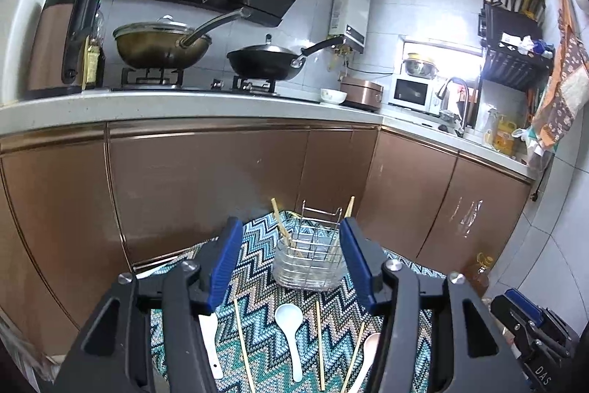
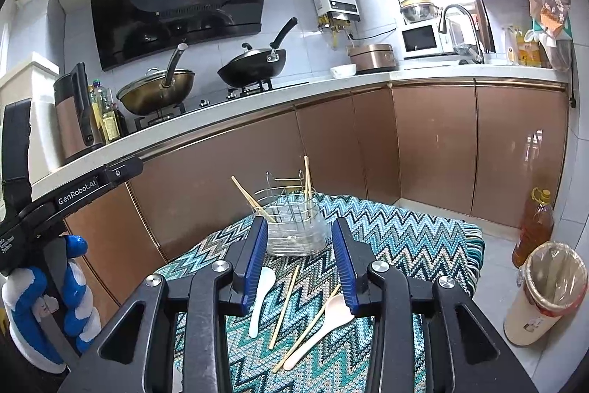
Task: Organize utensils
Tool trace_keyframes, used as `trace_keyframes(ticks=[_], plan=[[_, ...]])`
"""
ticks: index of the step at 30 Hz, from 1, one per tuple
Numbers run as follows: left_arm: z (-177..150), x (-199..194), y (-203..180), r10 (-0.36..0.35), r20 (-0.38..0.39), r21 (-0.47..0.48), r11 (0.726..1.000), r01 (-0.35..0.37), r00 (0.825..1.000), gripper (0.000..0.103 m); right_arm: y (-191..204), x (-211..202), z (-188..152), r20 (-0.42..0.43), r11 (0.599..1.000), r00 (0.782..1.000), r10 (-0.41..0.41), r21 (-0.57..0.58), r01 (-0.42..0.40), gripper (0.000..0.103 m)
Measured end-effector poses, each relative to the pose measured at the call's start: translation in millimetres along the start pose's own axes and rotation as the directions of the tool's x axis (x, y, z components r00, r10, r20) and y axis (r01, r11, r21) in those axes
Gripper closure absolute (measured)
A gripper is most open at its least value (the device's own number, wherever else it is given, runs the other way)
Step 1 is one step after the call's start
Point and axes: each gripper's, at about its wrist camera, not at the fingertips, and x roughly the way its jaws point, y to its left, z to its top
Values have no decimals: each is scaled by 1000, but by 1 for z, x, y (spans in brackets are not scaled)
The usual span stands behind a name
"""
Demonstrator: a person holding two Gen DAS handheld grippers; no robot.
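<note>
Low over a small counter draped in a teal, white and black zigzag-weave cloth (image 1: 257, 337), the left claw (image 1: 291, 260) hangs with its blue-padded jaws standing wide apart and nothing held between them. Framed in the gap, a clear plastic utensil holder fitted with a wire rack (image 1: 309, 256) stands upright at the far end of the cloth, two pale wooden chopsticks (image 1: 281, 227) leaning out of it to either side. Nearer the camera lie a white plastic soup spoon (image 1: 291, 334), bowl pointing toward the holder, three loose wooden chopsticks (image 1: 319, 345) around it, a white rice paddle (image 1: 210, 341) partly hidden under the left jaw, and a cream-coloured spoon (image 1: 368, 352) at the right jaw. The right claw's blue-tipped body shows at the lower right edge.

From the right wrist, the right claw (image 2: 302, 260) likewise hovers empty, its jaws parted on either side of the same holder (image 2: 294, 227) but clear of it. Below lie the white soup spoon (image 2: 259, 297) just beside the left jaw, a single chopstick (image 2: 284, 304) next to it, and the cream spoon (image 2: 324, 323) lying against two more chopsticks. At the left edge a blue-and-white gloved hand (image 2: 48, 304) grips the other tool's black handle.
</note>
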Motion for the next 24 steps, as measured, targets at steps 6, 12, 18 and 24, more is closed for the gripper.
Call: trace_keyframes(ticks=[6, 12, 18, 24], plan=[[-5, 10, 11, 6, -26, -2, 1000, -6, 1000, 50, 3, 7, 0, -5, 1000, 1000, -7, 1, 7, 66], [-10, 12, 22, 14, -32, -16, 1000, -14, 999, 50, 9, 13, -3, -17, 1000, 1000, -11, -5, 11, 66], [-11, 18, 44, 11, -45, -36, 999, -12, 999, 50, 21, 20, -2, -18, 1000, 1000, -26, -17, 25, 66], [-13, 23, 60, 1, -59, -35, 999, -3, 998, 50, 31, 26, -2, -24, 998, 998, -49, -27, 49, 66]])
